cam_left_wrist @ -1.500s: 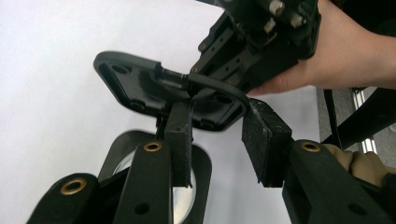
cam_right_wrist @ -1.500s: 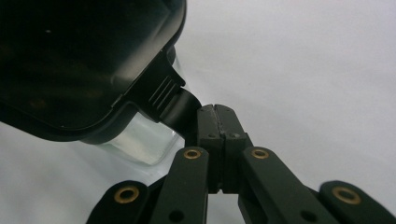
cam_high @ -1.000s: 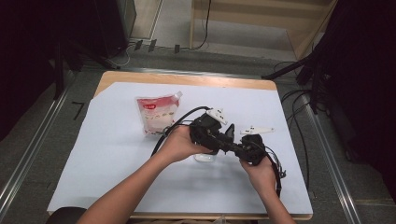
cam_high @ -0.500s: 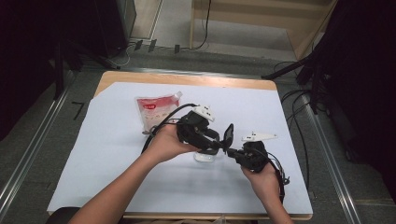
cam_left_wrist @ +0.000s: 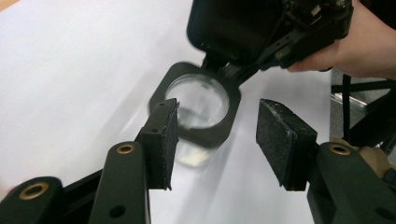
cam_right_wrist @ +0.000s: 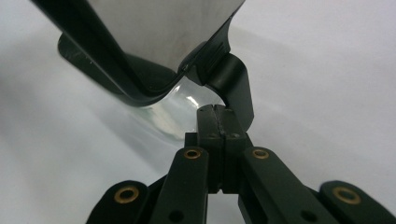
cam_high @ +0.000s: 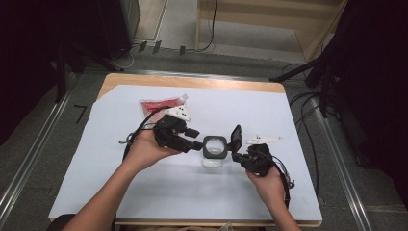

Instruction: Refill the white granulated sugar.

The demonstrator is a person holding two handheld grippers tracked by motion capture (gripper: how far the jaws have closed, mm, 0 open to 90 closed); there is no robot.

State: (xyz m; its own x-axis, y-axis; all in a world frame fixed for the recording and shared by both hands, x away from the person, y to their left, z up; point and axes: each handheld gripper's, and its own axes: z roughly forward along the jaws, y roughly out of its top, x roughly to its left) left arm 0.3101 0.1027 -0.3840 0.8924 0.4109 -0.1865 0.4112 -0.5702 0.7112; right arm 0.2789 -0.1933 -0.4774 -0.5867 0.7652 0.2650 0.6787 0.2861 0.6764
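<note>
2 grippers meet over the middle of the white-covered table (cam_high: 144,202). Farthest left, a red-and-white packet (cam_high: 156,103) lies flat near the table's far edge, just behind the left gripper (cam_high: 198,144). That gripper is released: its jaws have just been opening, and its pads (cam_left_wrist: 166,135) stand apart with nothing pressed between them, just beside the folding magnifier (cam_high: 214,147). The magnifier has a square black frame around a round lens, and in the left gripper view it hangs a little above the table. To its right, its black cover (cam_high: 235,137) stands upright. The right gripper (cam_high: 239,155) is clenched on the magnifier's hinge arm (cam_right_wrist: 233,88), its jaws pressed tight together around it.
</note>
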